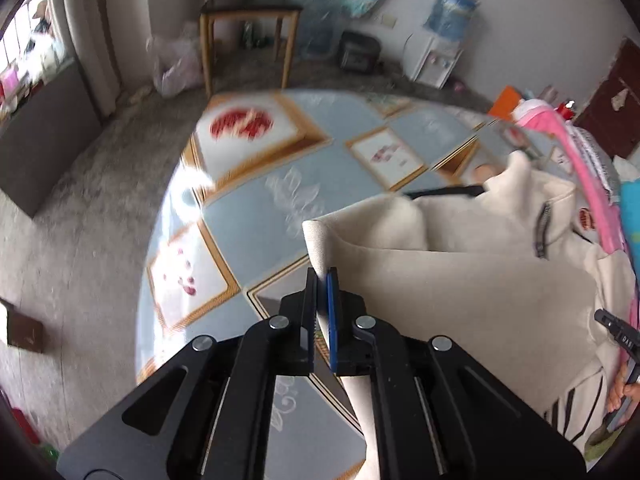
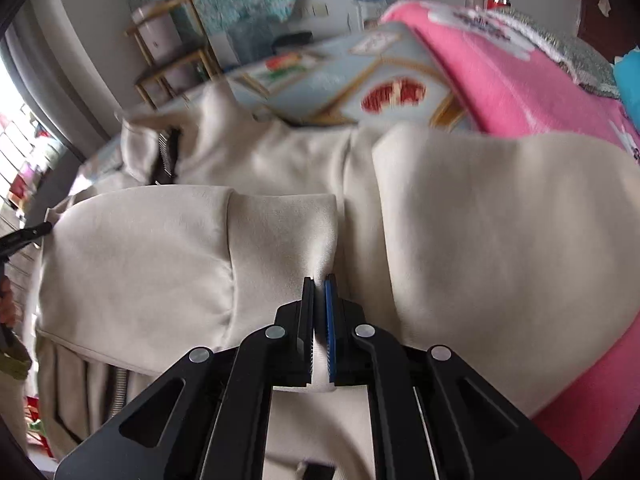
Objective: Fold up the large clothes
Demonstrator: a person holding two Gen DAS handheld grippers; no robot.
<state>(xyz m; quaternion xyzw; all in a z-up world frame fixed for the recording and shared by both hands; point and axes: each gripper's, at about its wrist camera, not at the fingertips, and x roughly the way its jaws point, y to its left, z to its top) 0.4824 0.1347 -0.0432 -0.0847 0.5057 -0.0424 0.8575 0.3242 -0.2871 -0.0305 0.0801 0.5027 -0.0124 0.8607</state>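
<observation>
Pinching cream jacket [image 1: 460, 280] edge: L gripper [image 1: 322, 276] & R gripper [image 2: 319, 280], fabric betw. fingertips.

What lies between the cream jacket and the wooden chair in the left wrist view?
In the left wrist view, patterned tablecloth lies bare from the cream jacket to the table's far edge, then grey floor up to the wooden chair.

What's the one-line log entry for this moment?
left gripper: shut on cream jacket | right gripper: shut on cream jacket | table: partly covered
</observation>
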